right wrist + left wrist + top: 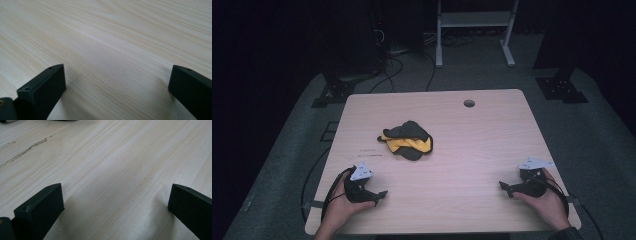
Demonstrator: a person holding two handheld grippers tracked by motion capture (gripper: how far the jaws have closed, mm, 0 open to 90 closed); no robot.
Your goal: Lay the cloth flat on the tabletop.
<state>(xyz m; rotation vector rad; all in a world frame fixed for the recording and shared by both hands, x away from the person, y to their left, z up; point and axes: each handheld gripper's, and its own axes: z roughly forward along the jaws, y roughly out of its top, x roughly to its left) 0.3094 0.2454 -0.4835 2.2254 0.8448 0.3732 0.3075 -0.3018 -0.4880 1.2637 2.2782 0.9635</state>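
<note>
Cloth [408,140], a crumpled black-and-yellow heap, lies a little left of the middle of the high view, on the pale wooden table [472,150], well apart from both grippers. The left gripper [379,194] rests low at the lower left of that view, the right gripper [504,187] at the lower right, each pointing inward toward the frame's centre. In the left gripper view the two black fingers [40,207] stand wide apart with bare wood grain between them; in the right gripper view the fingers [42,86] are likewise spread wide over bare table. Neither holds anything. By my reading the work has not begun: this looks like the resting stance ahead of a reach for the cloth. The next move calls for both hands to travel up the frame and inward, and for the spread fingers to come down on an edge or corner of the heap rather than on its bulk, which probably means first finding where a hem sits among the folds. No brand, label or readable writing shows on the cloth, grippers or table; a thin dark scuff mark [25,151] crosses the upper left of the left gripper view.
</note>
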